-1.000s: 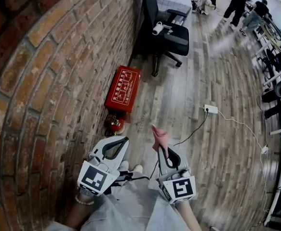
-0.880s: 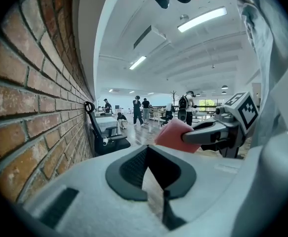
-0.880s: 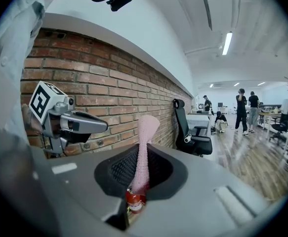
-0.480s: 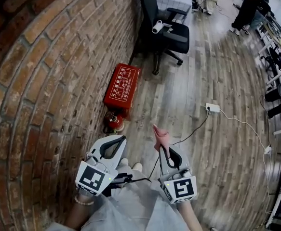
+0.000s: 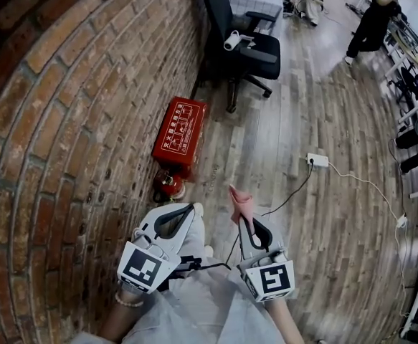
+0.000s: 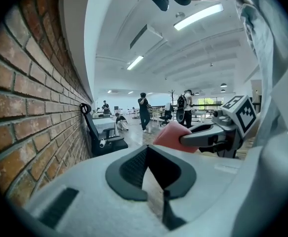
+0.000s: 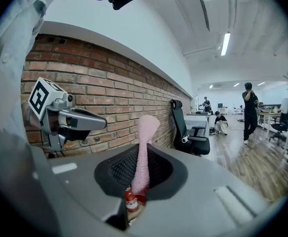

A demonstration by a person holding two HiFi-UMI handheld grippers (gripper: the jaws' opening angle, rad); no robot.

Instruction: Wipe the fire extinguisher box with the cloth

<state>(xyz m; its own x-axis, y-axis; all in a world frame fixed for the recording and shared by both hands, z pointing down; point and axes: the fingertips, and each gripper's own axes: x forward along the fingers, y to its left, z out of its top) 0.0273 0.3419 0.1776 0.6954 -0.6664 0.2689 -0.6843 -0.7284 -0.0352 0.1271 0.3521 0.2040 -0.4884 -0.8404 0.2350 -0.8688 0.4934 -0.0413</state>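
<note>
Lying flat on the wooden floor [image 5: 287, 213], the red fire extinguisher box [image 5: 179, 132] is resting with one long side against the brick wall [image 5: 72, 120], its printed white panel facing up. A small red fire extinguisher [image 5: 168, 185] is standing just beside the box's near end, also by the wall.

Both grippers are hovering nearer the person, well apart from the box. The right gripper [image 5: 242, 219] is pinching the pink cloth [image 5: 239, 203], its jaws closed tight on the lower part while the free end is sticking up past the tips. In the right gripper view the cloth [image 7: 144, 152] is rising as a narrow strip from between the dark pads [image 7: 121, 169], and the extinguisher [image 7: 130, 201] is showing low in the gap.

The left gripper [image 5: 188, 210] is floating beside it, closer to the wall, jaw tips meeting and gripping nothing; its own view shows only floor through the gap behind the tips.

Farther along the wall a black office chair [image 5: 248, 45] is standing beyond the box. A white power strip [image 5: 315, 161] with its cable is lying out on the floor to the right, and people [image 5: 372, 24] are moving about in the distance.
</note>
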